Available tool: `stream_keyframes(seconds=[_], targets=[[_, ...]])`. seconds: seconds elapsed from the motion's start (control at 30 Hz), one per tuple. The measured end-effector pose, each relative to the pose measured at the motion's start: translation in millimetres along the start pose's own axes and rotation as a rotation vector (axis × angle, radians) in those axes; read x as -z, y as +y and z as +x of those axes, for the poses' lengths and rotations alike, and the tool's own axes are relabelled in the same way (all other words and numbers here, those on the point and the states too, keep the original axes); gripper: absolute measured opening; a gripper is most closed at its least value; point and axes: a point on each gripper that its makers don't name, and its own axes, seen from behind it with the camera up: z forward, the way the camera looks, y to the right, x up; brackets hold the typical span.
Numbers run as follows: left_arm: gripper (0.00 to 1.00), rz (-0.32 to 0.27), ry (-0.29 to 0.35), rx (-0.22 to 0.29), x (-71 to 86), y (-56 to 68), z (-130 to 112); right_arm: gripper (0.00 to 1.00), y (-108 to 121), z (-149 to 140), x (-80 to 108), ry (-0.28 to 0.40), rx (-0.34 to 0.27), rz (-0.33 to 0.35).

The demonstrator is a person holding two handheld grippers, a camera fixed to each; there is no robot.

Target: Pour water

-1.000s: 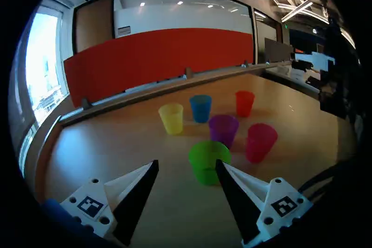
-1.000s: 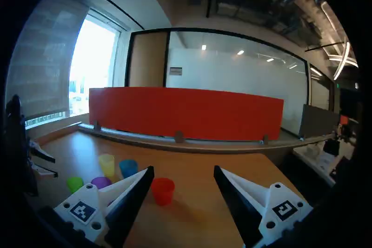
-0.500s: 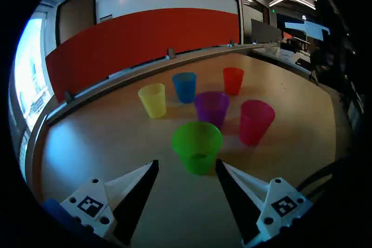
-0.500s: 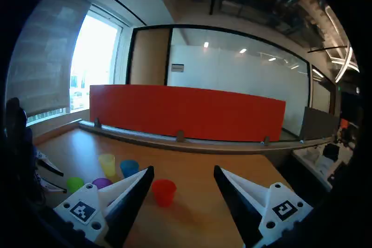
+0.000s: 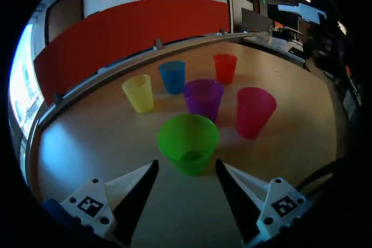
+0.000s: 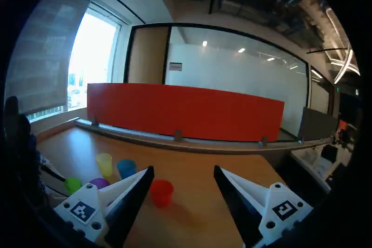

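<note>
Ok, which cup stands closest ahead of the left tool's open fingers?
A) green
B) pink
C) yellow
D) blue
A: in the left gripper view the green cup stands just ahead of the left tool, centred on the gap between its spread fingers, with the other cups farther back.

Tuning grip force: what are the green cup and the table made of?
Green cup: likely thin translucent plastic, glossy; light glows through its wall. Table: looks like wood or wood-look laminate, smooth satin finish; tan tone, soft window glare.
</note>
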Motion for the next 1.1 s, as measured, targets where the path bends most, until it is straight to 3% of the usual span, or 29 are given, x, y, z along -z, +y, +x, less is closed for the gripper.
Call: stream_keyframes(seconds=[0.53,1.1], targets=[[0.90,-0.033,-0.008,-0.010,-23.9,1.1,5.6,1.00,0.2,-1.1,-7.9,-0.021,0.004,-0.001],[0.90,-0.040,0.009,0.005,-31.0,1.2,13.4,1.00,-2.1,-2.4,-11.7,-0.025,0.007,0.007]])
